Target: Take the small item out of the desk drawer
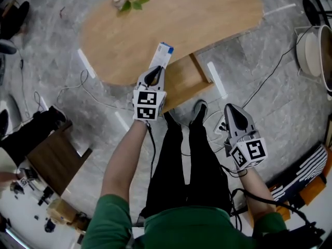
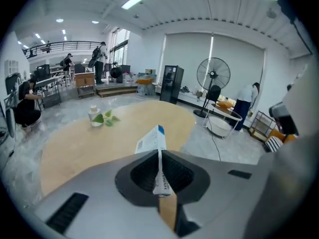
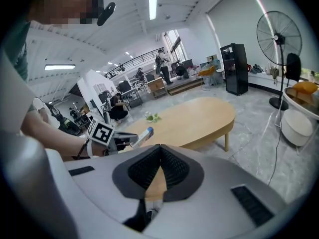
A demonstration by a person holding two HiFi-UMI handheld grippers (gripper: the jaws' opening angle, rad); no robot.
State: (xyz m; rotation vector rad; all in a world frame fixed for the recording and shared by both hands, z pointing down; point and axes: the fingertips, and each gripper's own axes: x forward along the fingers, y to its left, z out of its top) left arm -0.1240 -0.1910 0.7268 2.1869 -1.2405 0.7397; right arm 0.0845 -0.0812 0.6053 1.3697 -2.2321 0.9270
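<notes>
My left gripper (image 1: 154, 75) is shut on a small white box with a blue end (image 1: 162, 55), held above the near edge of the oval wooden desk (image 1: 207, 14). In the left gripper view the box (image 2: 151, 141) stands on edge, pinched between the dark pads (image 2: 174, 172) of the left gripper (image 2: 159, 163). The open wooden drawer (image 1: 182, 83) juts out under the desk, just right of that gripper. My right gripper (image 1: 232, 113) hangs over the floor to the right, shut with nothing in it. From the right gripper (image 3: 159, 151) I see the box (image 3: 142, 135) ahead on the left.
A small potted plant (image 1: 129, 3) stands at the desk's far side. Cables trail over the grey floor. A brown cabinet (image 1: 54, 160) is at the left, a white tub (image 1: 311, 51) at the right. A standing fan (image 3: 279, 36) and several people are farther back.
</notes>
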